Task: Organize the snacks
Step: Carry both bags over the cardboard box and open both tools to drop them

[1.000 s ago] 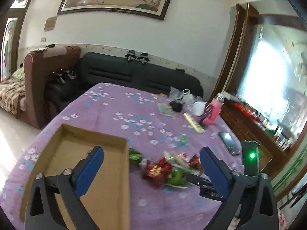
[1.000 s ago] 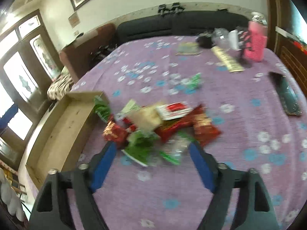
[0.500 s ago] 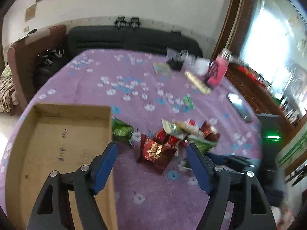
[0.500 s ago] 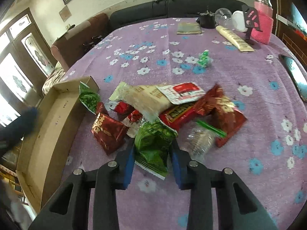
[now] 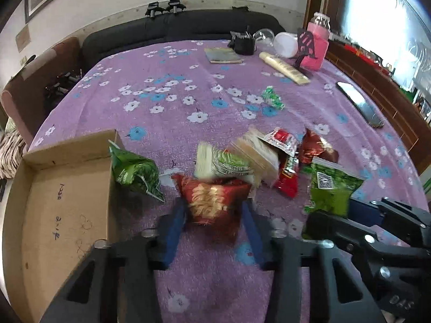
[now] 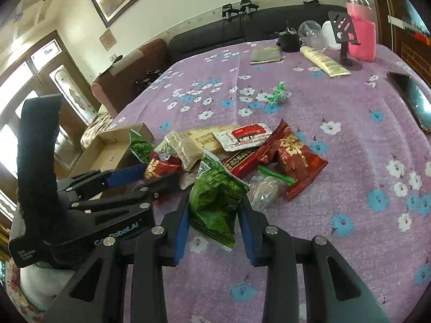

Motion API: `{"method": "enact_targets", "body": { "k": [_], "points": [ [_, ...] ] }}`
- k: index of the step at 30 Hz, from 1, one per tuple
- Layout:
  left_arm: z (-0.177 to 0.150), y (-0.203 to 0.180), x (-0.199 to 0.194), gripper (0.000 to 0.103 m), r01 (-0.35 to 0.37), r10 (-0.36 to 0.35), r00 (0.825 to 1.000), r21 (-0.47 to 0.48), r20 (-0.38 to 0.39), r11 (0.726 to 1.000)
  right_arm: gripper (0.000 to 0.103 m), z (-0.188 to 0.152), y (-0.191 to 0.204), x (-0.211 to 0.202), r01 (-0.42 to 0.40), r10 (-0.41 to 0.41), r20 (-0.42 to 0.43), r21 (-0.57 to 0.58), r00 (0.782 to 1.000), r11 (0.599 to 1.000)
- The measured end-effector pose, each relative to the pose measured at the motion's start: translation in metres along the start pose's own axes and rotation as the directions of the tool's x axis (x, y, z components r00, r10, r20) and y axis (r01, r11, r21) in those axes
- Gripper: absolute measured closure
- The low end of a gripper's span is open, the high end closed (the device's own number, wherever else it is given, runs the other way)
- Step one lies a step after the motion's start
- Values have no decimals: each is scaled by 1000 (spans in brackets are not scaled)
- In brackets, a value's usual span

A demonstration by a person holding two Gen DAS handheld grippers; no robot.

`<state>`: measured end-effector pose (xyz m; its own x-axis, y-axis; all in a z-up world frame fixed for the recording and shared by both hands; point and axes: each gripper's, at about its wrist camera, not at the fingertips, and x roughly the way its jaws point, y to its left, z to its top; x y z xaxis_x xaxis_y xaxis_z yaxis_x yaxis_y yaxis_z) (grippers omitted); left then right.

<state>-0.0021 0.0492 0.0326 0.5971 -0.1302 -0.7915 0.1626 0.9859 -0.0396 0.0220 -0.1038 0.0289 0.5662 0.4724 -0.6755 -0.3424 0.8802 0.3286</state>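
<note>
Two grippers: both mine, beside the cardboard box (image 5: pixel 67 188)
Left gripper (image 5: pixel 212 215): closing — red snack pack (image 5: pixel 212 199) between pads
Right gripper (image 6: pixel 212 215): pinching green snack pack (image 6: pixel 215 202)

Desk cloth (image 5: pixel 167 113): purple, scattered with white and blue flowers. Cardboard box (image 5: pixel 62 202): plain brown, with blue pen marks inside. Snack packets: red with gold lettering (image 5: pixel 215 202); glossy green (image 6: pixel 215 202); white with a red panel (image 6: pixel 246 136). Bottle sleeve (image 6: pixel 362 39): pink. Sofa (image 5: pixel 175 29): black. Gripper pads (image 6: pixel 180 226): blue.
</note>
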Motion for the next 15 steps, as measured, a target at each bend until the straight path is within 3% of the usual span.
{"method": "enact_targets", "body": {
  "k": [2,9,12,13,15],
  "points": [
    [-1,4,-9,92,24,-24,1000,-29,14,999,70,0,1,-4,0,0,17,-4,1000,1000],
    [-3,5,-32,89,61,-58,997,-49,52,997,70,-1,2,-9,1,-1,49,3,999,1000],
    [3,7,-22,49,39,-37,999,-67,37,997,70,-1,-2,-10,0,-1,56,21,998,1000],
    [7,6,-16,30,21,-19,999,-63,33,998,70,-1,-3,-11,0,-2,62,24,998,1000],
    [14,2,-3,25,-22,23,999,-32,32,999,70,-1,-6,-13,1,-4,74,32,997,999]
  ]
}}
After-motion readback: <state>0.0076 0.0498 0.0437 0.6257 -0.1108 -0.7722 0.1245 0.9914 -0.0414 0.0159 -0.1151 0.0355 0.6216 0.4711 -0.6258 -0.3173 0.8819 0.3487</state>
